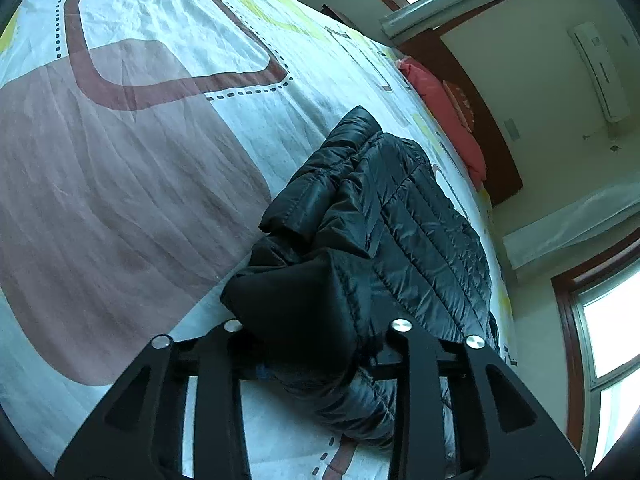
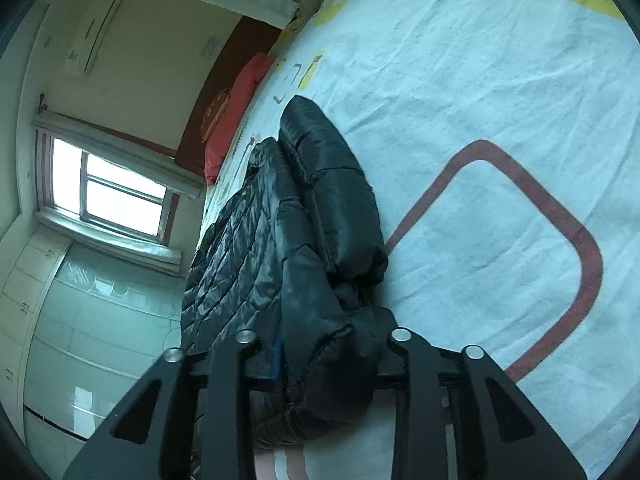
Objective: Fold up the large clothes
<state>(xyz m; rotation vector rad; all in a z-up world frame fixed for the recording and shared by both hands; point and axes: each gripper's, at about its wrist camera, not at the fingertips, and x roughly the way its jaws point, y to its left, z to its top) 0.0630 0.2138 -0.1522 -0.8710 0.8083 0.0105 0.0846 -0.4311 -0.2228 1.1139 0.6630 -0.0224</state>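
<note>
- A black quilted jacket (image 1: 400, 216) lay on the bed, over a patterned sheet (image 1: 140, 168) with brown, white and yellow shapes.
- In the left wrist view the jacket ran from the lower centre of the frame up toward the centre right; it was already folded over on itself, with a sleeve lying across the body.
- The left gripper (image 1: 316, 344) stood at the bottom centre of the frame, its jaws set on either side of a bunched edge of the jacket, which filled the gap between them. The jaws appeared clenched on that fabric.
- In the right wrist view the jacket (image 2: 280, 240) ran from the bottom centre up toward the upper centre, with the sheet (image 2: 480, 100) filling the right of the frame.
- The right gripper (image 2: 324, 356) sat at the bottom centre, with a thick fold of jacket passing between its jaws. The jaws appeared clenched on it.
- A red pillow (image 1: 444, 116) lay at the far end of the bed against a dark headboard (image 2: 224, 92).
- An air conditioner (image 1: 600, 68) hung on the wall at the upper right of the left view; a window (image 2: 108, 192) showed at the left of the right view.
</note>
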